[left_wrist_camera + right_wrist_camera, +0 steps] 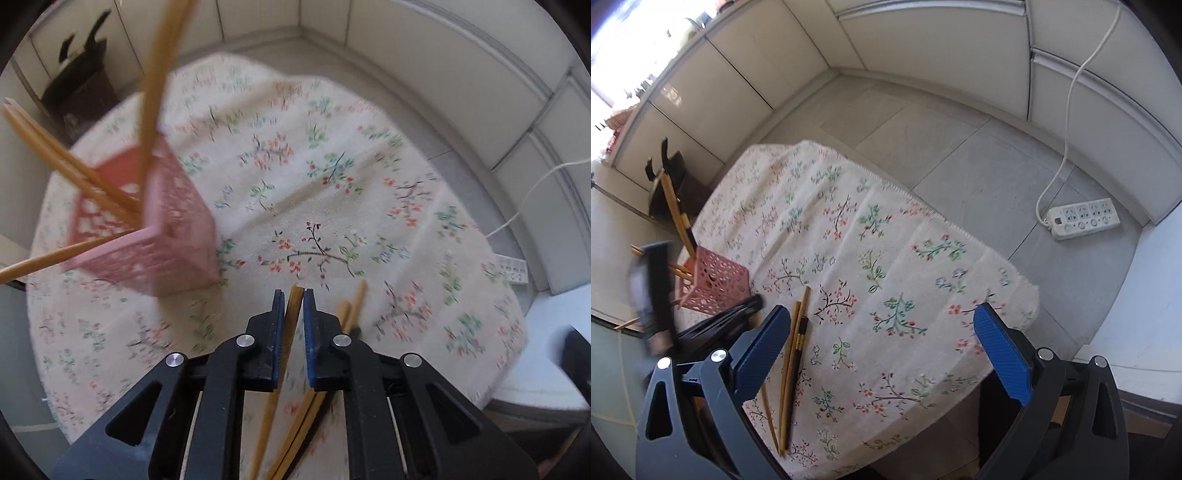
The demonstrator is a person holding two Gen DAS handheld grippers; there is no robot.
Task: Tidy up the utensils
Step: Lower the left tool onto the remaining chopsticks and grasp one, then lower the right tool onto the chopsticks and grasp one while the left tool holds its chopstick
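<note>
Chopsticks are what I am sorting: my left fingers (293,295) are clenched on one wooden chopstick (291,314), which runs up between the blue pads with its tip poking out just past them, above the floral tablecloth (314,155) that covers the table. Just to the right of that grip, a loose bundle of chopsticks (351,306) lies on the cloth, passing under my left fingers. Ahead and to the left stands the pink lattice basket (173,236), blurred in the left wrist view, with several chopsticks in the basket (74,162) leaning out at different angles over its rim. My right fingers (882,343) are spread wide and hold nothing, hovering over the near part of the table. In the right wrist view the loose chopsticks show beside my left-hand pad, one of them with a dark end, and the basket sits at the table's left edge. A white power strip (1082,218) with its cord lies on the grey floor beyond the table.
</note>
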